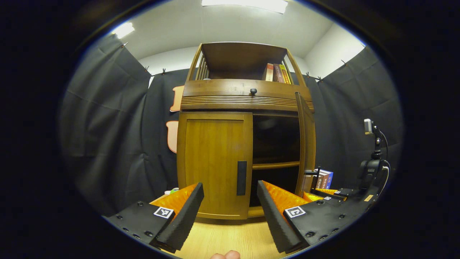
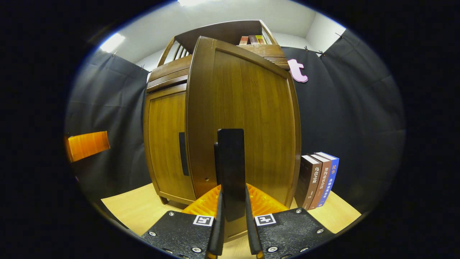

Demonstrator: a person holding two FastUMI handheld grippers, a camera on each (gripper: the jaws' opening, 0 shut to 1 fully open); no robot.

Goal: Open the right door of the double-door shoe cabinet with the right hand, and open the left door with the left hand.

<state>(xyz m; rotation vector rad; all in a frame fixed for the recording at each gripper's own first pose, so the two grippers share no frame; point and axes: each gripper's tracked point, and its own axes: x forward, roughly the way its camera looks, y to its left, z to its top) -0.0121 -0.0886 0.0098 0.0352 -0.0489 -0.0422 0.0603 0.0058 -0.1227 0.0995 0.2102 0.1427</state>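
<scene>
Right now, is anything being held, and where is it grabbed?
The right tool is shut on the black handle of the open right door, near the handle's lower end. The left tool is open, holding nothing.

A: Where does the left gripper view look from?
B: Low over the surface (image 1: 230,237), squarely facing the cabinet (image 1: 215,162).
A: And the right gripper view?
B: Close against the cabinet's open door (image 2: 248,122); both share the cabinet.

Light wooden tabletop (image 2: 136,208), shoe cabinet (image 1: 215,162) standing on it, three upright books (image 2: 320,180) beside it
</scene>
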